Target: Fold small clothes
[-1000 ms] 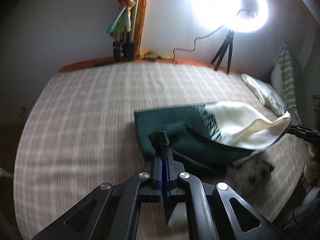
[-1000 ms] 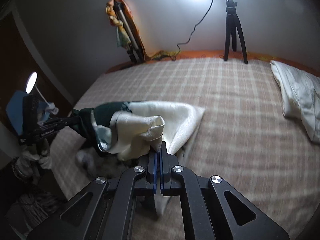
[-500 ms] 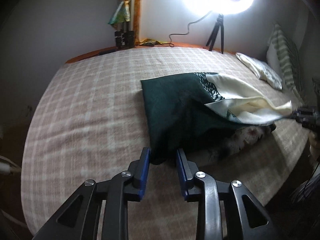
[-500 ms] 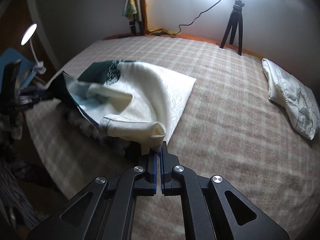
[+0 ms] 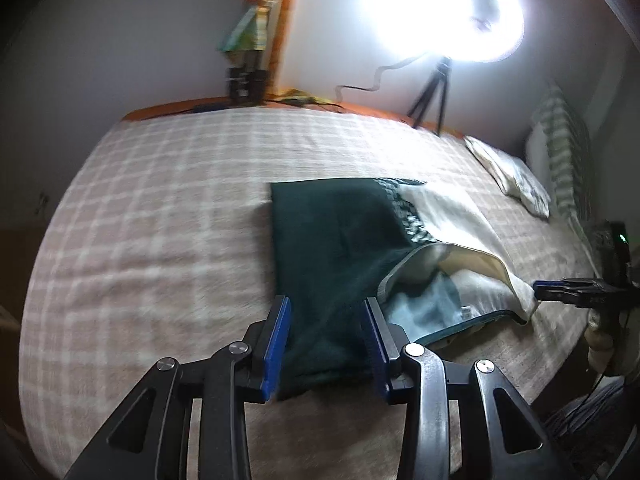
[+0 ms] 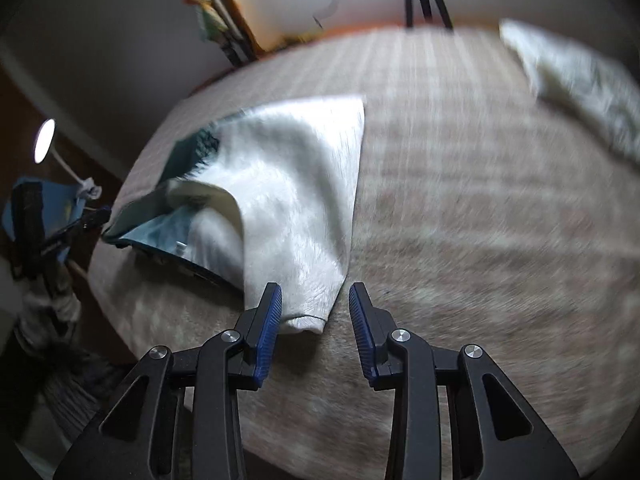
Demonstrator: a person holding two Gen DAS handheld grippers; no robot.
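A small dark green and cream garment (image 5: 344, 248) lies spread on the plaid bed cover (image 5: 160, 220). My left gripper (image 5: 326, 340) is open, its jaws either side of the green sleeve end, which lies loose on the bed. In the right wrist view the cream half (image 6: 296, 208) lies flat, its cuff just ahead of my open right gripper (image 6: 314, 316). The right gripper also shows at the far right of the left wrist view (image 5: 560, 290), beside the cream sleeve. The neck opening gapes, showing the pale lining.
A bright ring light on a tripod (image 5: 436, 96) stands at the bed's far edge. A white folded cloth (image 6: 576, 84) lies at the far right of the bed. A striped pillow (image 5: 564, 160) leans on the right. The bed's near edge drops off just behind both grippers.
Both grippers held the sleeve ends a second ago and laid them down. The left opened first, then the right, and the garment now rests on the bed.
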